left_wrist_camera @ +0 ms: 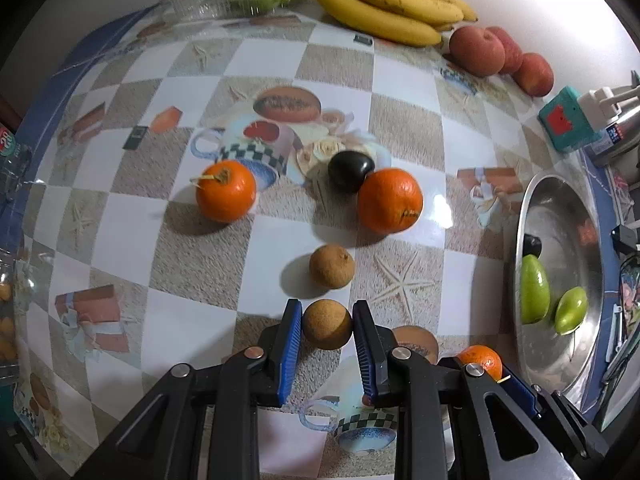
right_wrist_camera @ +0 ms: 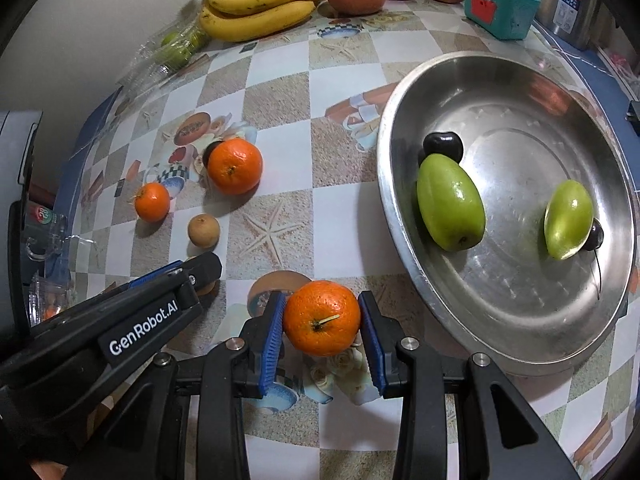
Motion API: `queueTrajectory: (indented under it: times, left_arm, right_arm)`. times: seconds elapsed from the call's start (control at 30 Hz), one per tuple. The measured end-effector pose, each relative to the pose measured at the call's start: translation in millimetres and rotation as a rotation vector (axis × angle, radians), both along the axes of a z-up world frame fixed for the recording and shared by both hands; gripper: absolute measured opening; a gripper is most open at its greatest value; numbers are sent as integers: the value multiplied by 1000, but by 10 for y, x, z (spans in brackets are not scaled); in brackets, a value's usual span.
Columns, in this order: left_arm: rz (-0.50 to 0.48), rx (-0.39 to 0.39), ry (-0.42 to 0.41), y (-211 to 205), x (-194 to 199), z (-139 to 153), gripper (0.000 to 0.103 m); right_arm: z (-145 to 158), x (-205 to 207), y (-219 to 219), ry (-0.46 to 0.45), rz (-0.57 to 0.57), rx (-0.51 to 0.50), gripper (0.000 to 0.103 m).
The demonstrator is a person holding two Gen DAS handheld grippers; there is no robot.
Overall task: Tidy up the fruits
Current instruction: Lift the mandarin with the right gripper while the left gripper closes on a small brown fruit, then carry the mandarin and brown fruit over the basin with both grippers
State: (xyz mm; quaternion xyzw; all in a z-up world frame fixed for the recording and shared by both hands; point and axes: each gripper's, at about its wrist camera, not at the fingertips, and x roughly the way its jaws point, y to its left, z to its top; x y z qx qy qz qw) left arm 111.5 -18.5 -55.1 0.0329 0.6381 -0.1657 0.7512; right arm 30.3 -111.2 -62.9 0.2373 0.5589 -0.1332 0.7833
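Checkered tablecloth (left_wrist_camera: 400,128). Left claw (left_wrist_camera: 327,322) clamped on a longan (left_wrist_camera: 327,324); right claw (right_wrist_camera: 322,318) clamped on a tangerine (right_wrist_camera: 322,318). Pan (right_wrist_camera: 404,216) lies right of both. Contact seems narrow; round fruit may roll free if jolted.

A teal box (right_wrist_camera: 502,6) with a red crab print sits at the upper right, a steel canister (right_wrist_camera: 570,4) just beside it, on the checkered tablecloth (right_wrist_camera: 344,224)

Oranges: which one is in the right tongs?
The stem-up orange clamped between the right tongs, near the steel bowl; the other two lie loose on the table.
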Motion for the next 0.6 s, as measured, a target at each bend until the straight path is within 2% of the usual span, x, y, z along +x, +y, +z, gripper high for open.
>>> queueTrajectory:
  times: [0.4,0.6]
  left_arm:
    - [51,-84,-84,257,107,370,28]
    - [44,-96,-98,237,78,431,28]
  right_arm:
    - [273,-40,-108,-56,-39,-15,38]
    - [409,-124,-270,-67,-88,-49,38]
